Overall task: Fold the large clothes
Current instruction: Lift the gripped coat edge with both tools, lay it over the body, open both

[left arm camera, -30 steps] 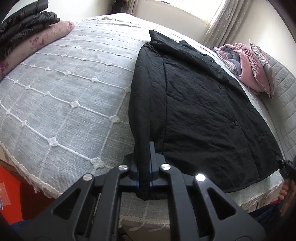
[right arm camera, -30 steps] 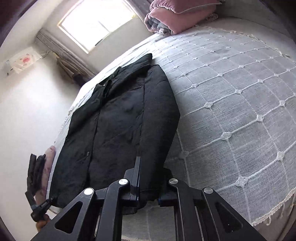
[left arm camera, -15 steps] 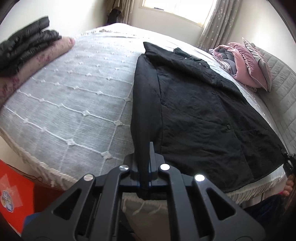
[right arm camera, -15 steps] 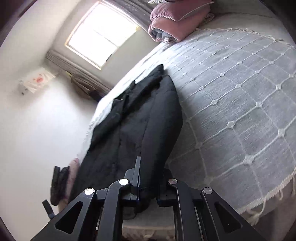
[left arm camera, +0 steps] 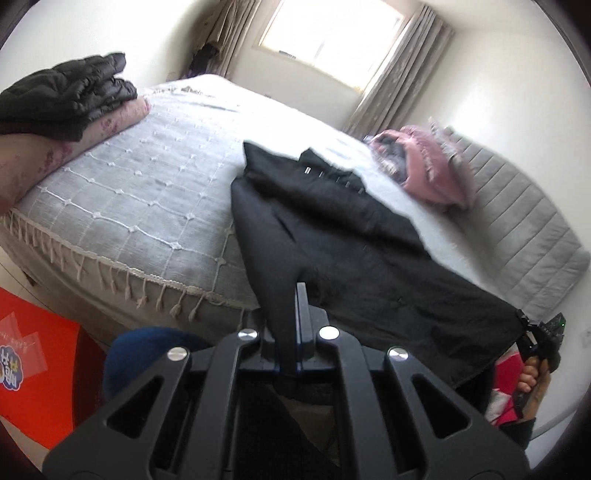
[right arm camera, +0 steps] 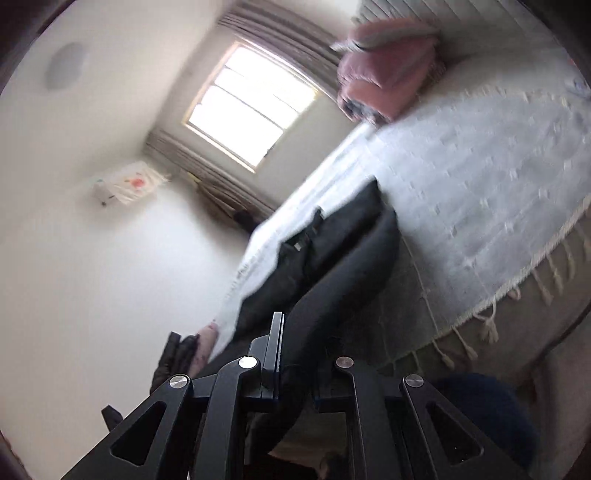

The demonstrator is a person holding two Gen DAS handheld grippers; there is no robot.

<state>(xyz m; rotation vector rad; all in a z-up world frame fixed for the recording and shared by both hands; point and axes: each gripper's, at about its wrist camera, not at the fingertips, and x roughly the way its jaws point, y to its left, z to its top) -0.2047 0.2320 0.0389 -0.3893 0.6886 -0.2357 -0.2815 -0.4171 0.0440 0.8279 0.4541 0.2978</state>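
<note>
One black coat in play: collar end lies on the bed, hem end lifted off the bed's near edge. We have two tongs on it. Left tongs clenched on a hem corner, cloth pinched between the jaws. Right tongs clenched on the other hem corner; they also show at the right edge of the left view, at the coat's far corner, with a hand on the grip. Right view is blurred.

Other counts: one folded dark jacket stacked on one floral pink bundle at the bed's left side; one pile of pink bedding by the headboard; one window. One red box on the floor, print on it not readable.
</note>
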